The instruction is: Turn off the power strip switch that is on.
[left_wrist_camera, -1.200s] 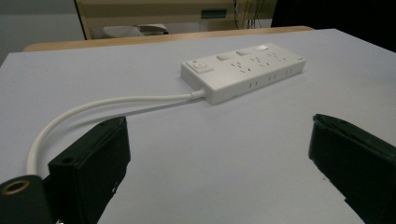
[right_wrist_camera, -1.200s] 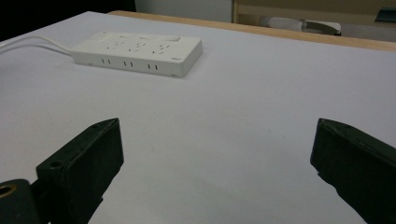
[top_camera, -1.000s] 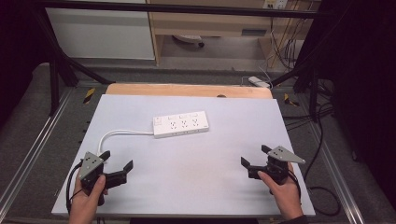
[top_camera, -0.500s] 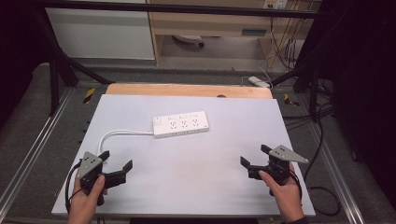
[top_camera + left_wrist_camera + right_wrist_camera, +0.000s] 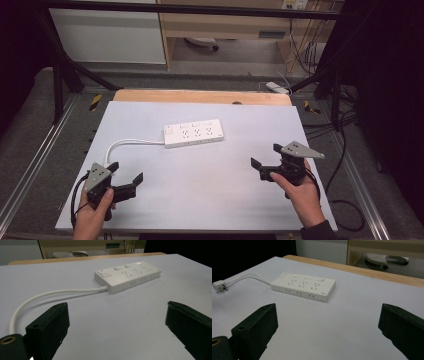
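I hold the left gripper (image 5: 125, 181) and right gripper (image 5: 265, 162) spread, empty; the power strip (image 5: 194, 133) ahead of both lies untouched, grasp pending.

Counter (image 5: 150, 200) has a pale grey-white top with a bare wooden strip (image 5: 200, 96) along its far edge, metal rails (image 5: 35, 160) down both sides. Behind it: a white cabinet (image 5: 107, 37), a light wood shelf unit (image 5: 225, 25) with something pale sitting underneath on the floor (image 5: 200, 43), too blurred to identify. Cables (image 5: 305, 45) hang at the far right, a small white object (image 5: 276, 88) lies on the grey floor near them, and yellow-black tape marks (image 5: 95, 101) sit by the counter's far corners.
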`<state>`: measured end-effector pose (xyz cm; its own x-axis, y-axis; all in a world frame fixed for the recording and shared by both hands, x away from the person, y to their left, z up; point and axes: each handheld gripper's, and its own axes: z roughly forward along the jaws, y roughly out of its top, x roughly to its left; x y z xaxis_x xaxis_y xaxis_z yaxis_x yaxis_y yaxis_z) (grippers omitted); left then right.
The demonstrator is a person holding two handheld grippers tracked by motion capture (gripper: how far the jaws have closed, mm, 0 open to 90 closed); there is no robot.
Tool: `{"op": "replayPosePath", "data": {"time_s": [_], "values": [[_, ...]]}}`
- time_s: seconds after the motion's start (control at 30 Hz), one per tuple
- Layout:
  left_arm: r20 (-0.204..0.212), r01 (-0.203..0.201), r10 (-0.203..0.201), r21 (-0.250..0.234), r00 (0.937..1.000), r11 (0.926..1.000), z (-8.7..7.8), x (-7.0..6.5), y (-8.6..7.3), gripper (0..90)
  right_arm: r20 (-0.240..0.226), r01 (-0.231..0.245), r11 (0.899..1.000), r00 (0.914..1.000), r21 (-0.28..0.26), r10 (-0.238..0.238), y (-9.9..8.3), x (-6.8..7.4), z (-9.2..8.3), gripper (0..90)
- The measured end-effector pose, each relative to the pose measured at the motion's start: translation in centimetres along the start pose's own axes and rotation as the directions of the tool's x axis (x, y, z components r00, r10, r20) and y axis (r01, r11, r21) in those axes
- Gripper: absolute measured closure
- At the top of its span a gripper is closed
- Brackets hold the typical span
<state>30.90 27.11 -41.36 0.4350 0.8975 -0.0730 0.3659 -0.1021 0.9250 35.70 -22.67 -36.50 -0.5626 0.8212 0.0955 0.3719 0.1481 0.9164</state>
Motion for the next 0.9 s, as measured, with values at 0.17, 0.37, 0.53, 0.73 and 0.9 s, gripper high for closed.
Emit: {"op": "replayPosePath", "data": {"time_s": [0.17, 0.37, 0.53, 0.73, 0.9], "values": [[0.001, -0.001, 0.001, 0.0, 1.0, 1.0, 0.0, 0.0, 0.0, 5.3, -0.017, 0.007, 1.0, 0.9998, 0.008, -0.007, 1.7, 0.2, 1.1, 3.9], [0.002, -0.004, 0.004, -0.002, 1.0, 1.0, 0.0, -0.1, 0.0, 5.3, -0.024, 0.025, 1.0, 0.9994, 0.016, -0.025, 3.2, 0.4, 2.1, 4.2], [0.004, -0.014, 0.014, 0.003, 0.9999, 0.9999, 0.1, -0.2, 0.0, 5.3, -0.028, 0.043, 0.999, 0.9987, 0.013, -0.043, 4.5, 0.5, 2.8, 4.5], [0.003, 0.001, -0.001, -0.002, 1.0, 1.0, 0.1, 0.0, 0.0, 5.3, -0.024, 0.052, 0.999, 0.9983, 0.011, -0.052, 5.4, 0.6, 3.3, 4.8], [0.005, -0.003, 0.003, -0.002, 1.0, 1.0, 0.0, -0.1, 0.0, 5.3, -0.014, 0.054, 0.999, 0.9985, 0.006, -0.053, 5.8, 0.6, 3.7, 4.4]]}}
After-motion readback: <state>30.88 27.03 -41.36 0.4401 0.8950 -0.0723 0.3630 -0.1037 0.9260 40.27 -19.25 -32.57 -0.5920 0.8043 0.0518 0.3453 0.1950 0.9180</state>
